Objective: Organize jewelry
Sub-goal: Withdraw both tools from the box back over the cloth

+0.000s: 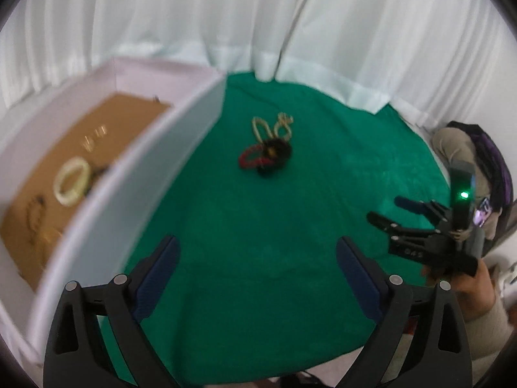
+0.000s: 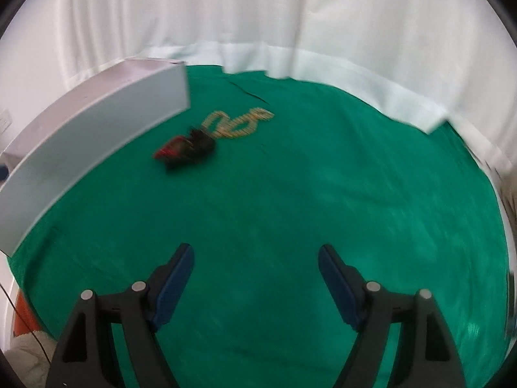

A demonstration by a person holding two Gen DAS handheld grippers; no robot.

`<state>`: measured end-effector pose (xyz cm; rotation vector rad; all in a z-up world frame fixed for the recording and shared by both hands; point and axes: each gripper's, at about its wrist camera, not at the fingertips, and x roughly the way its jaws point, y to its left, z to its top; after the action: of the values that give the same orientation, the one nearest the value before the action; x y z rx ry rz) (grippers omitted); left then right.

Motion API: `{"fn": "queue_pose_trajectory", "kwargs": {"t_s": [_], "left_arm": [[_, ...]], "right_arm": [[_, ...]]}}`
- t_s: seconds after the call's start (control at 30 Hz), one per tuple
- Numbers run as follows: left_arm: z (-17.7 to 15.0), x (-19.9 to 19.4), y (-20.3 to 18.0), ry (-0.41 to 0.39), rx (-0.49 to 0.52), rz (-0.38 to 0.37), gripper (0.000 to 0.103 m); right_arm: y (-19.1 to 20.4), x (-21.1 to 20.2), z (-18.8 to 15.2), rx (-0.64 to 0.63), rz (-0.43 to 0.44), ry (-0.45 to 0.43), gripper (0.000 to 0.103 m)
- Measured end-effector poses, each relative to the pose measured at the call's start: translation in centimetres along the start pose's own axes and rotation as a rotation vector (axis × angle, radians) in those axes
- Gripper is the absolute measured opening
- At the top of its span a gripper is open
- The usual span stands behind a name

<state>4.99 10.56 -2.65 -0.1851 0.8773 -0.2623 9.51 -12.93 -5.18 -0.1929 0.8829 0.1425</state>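
Note:
A pile of jewelry lies on the green cloth (image 1: 258, 226): a red beaded bracelet (image 1: 250, 156), a dark bracelet (image 1: 274, 155) and a gold chain (image 1: 274, 126). The same pile shows in the right wrist view, red and dark bracelets (image 2: 185, 150) and gold chain (image 2: 239, 121). A white box (image 1: 129, 177) with a brown floor stands at the left and holds a pale bangle (image 1: 71, 182) and small pieces. My left gripper (image 1: 257, 252) is open and empty, well short of the pile. My right gripper (image 2: 255, 258) is open and empty; it also shows in the left wrist view (image 1: 384, 208).
White curtains (image 1: 226, 16) hang behind the table. The white box wall (image 2: 97, 135) lies left of the pile. A seated person's legs and a dark bag (image 1: 478, 155) are at the far right. The cloth's front edge is near my left gripper.

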Motion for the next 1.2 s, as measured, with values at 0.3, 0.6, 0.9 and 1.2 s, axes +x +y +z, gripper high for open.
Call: {"fn": "queue_pose_trajectory", "kwargs": {"t_s": [0.3,0.6,0.9,1.2], "left_arm": [[-2.3,2.6,-0.8,0.067,0.013,0.052,0.097],[-3.4,2.8,0.2,0.079,-0.024,0.062,0.097],[-3.5,2.8,0.3,0.082,-0.022,0.065,0.097],[-3.6,3.7,0.5,0.1,-0.023,0.069,0.097]], "right_arm": [[-3.7,-0.7,-4.8,0.124,-0.061,0.011,0.081],[-4.3,-1.9,-5.8,0.149,-0.053,-0.004,0.081],[-3.0,-1.9,-5.7,0.13,-0.038,-0.002,0.081],[-2.3,-1.8,-5.8,0.111,-0.033,0.013,0.081]]}}
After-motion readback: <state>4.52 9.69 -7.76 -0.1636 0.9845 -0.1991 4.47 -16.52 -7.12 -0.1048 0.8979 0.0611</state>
